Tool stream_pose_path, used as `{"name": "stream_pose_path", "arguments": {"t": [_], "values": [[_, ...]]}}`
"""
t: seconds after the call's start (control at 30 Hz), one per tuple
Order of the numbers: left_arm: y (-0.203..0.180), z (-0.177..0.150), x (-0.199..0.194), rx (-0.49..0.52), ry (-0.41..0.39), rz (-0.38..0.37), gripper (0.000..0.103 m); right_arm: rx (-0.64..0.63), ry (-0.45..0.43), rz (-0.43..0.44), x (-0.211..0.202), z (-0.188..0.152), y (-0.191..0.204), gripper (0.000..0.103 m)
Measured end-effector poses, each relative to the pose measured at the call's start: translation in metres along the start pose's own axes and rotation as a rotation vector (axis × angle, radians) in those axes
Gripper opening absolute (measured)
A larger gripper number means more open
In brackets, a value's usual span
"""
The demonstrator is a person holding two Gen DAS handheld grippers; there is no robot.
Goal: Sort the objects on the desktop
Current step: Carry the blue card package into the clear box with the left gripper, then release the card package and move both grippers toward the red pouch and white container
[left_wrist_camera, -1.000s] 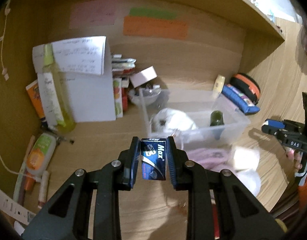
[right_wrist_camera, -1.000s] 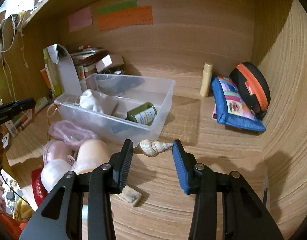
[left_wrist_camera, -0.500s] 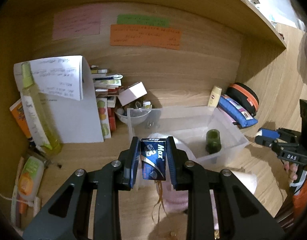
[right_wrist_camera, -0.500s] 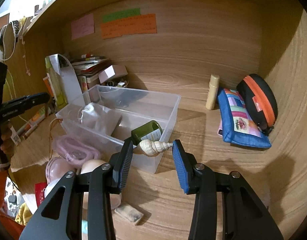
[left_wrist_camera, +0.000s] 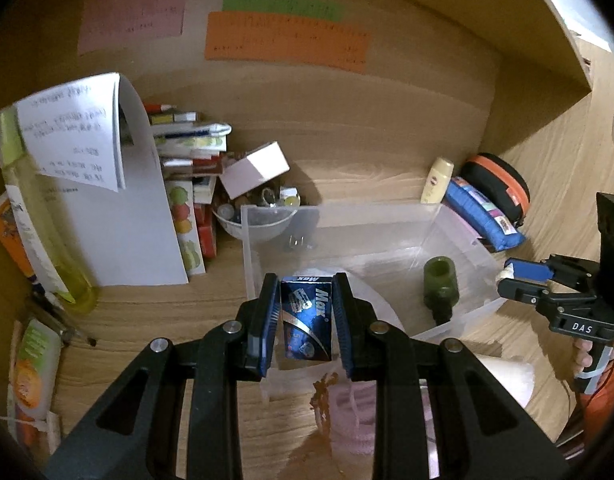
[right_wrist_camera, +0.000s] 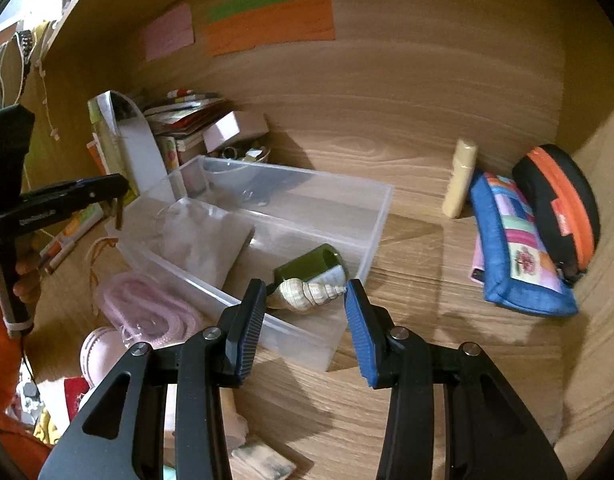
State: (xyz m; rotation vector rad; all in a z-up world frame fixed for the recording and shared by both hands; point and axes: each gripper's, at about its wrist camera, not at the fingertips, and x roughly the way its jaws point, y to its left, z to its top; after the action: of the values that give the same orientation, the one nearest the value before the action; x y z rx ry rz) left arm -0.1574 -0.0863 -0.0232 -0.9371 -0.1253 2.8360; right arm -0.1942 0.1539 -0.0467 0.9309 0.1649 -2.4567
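Clear plastic rectangular bin [right_wrist_camera: 371,216] sits on the wooden desk [right_wrist_camera: 427,264], holding a white cloth pouch [right_wrist_camera: 203,240] at its left end and a dark green glass bottle [right_wrist_camera: 307,266] lying on its side. Above the bin's near wall, the left gripper [left_wrist_camera: 306,318] clamps a small blue "Max" box [left_wrist_camera: 306,320]. The right gripper [right_wrist_camera: 306,320] pinches a tan spiral seashell [right_wrist_camera: 307,294] between its pads over the bin's near right corner.

left hand-held gripper [left_wrist_camera: 306,322] clamped on load; right hand-held gripper [right_wrist_camera: 305,322] pinching load lengthwise.
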Motion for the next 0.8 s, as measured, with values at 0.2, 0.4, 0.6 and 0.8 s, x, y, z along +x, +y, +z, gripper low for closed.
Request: {"name": "stream_pose_path", "arguments": {"t": [0.2, 0.4, 0.6, 0.8], "values": [[-0.001, -0.003, 0.014, 0.002, 0.029, -0.008, 0.026, -0.014, 0.018, 0.008, 0.011, 0.005, 0.005, 0.037], [-0.004, -0.006, 0.022, 0.017, 0.063, -0.005, 0.026, -0.039, 0.028, 0.005, 0.018, 0.007, 0.012, 0.038], [-0.007, -0.007, 0.017, 0.026, 0.059, -0.005, 0.026, -0.059, 0.022, -0.004, 0.017, 0.007, 0.019, 0.038], [-0.011, -0.004, 0.001, 0.031, 0.02, -0.004, 0.046, -0.058, 0.003, -0.012, 0.008, 0.006, 0.023, 0.052]]}}
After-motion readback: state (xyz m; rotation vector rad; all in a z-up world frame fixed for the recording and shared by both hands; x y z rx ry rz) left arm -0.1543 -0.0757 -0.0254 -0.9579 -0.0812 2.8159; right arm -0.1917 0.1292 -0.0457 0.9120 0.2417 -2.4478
